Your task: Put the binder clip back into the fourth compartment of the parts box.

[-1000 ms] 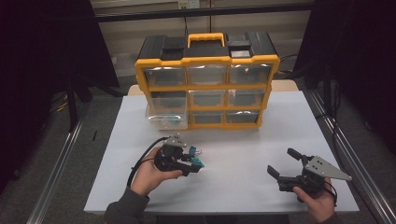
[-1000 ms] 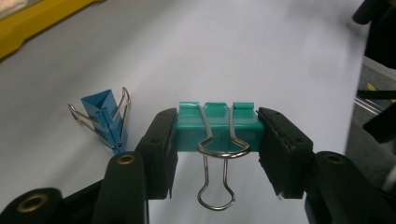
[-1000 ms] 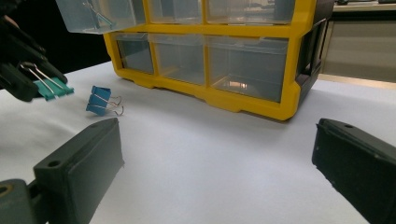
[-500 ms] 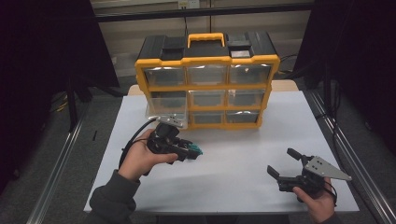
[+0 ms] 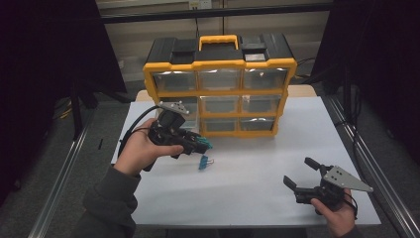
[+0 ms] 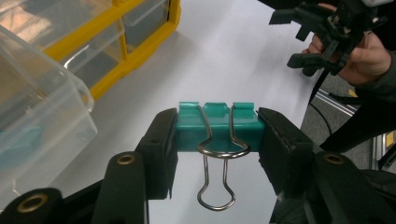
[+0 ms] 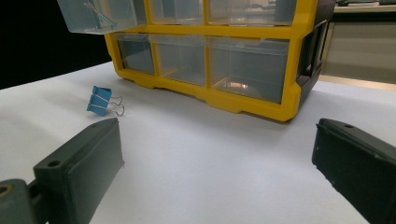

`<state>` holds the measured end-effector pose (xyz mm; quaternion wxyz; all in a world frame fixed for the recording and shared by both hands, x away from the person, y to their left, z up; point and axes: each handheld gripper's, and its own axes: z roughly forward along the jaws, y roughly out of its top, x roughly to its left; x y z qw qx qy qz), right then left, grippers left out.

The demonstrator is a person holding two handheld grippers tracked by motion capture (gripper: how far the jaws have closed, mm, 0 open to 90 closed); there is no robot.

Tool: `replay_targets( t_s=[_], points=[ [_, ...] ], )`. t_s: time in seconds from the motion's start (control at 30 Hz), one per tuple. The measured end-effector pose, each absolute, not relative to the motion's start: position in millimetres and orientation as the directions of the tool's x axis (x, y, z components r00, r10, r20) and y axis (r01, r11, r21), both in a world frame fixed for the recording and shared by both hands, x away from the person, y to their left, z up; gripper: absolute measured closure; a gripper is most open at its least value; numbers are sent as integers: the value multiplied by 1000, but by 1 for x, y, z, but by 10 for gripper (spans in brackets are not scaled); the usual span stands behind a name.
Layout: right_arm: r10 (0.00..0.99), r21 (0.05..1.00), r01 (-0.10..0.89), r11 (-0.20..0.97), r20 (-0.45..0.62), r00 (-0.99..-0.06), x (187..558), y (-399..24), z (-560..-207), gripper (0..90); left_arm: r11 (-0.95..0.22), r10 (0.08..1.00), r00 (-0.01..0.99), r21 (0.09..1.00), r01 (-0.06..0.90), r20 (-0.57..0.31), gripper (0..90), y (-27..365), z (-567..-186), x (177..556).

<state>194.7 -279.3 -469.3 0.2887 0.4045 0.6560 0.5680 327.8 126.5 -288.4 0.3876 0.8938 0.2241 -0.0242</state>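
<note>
While the left gripper (image 6: pixel 217 140) clamps the teal clip (image 6: pixel 218 127), its pads cover the clip's ends.

left hand-held gripper (image 5: pixel 195 145) raised, green binder clip (image 6: pixel 217 127) lifted off table (image 5: pixel 257 173)

Seen from above, the left hand-held gripper (image 5: pixel 200 145) hangs over the white desk (image 5: pixel 257 173) just in front of the yellow-and-black drawer organizer (image 5: pixel 220 84), its jaws clamped on a teal binder clip (image 5: pixel 204 144), with a grey three-cornered plate on top and a black cable looping off to the left. A blue binder clip (image 5: pixel 203 162) lies on the desk just below that gripper, apart from it. Well to the right, near the front edge of the desk, the right hand-held gripper (image 5: pixel 301 173) rests low in the person's hand with its jaws spread and nothing between them.
</note>
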Motion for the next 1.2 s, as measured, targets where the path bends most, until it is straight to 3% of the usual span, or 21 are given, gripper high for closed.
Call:
replay_targets(
  t_s=[0.57, 0.77, 1.2],
  points=[
    [859, 979, 201, 28, 79, -507, 195, -279, -469, 13, -603, 428, 888, 677, 421, -171, 501, 137, -252, 356],
    [858, 979, 204, 28, 82, -507, 195, -280, -469, 12, -542, 454, 871, 717, 438, -189, 500, 140, -250, 367],
    [854, 979, 204, 22, 87, -512, 195, -280, -470, 13, -532, 554, 826, 721, 444, -100, 500, 153, -260, 393]
  ],
)
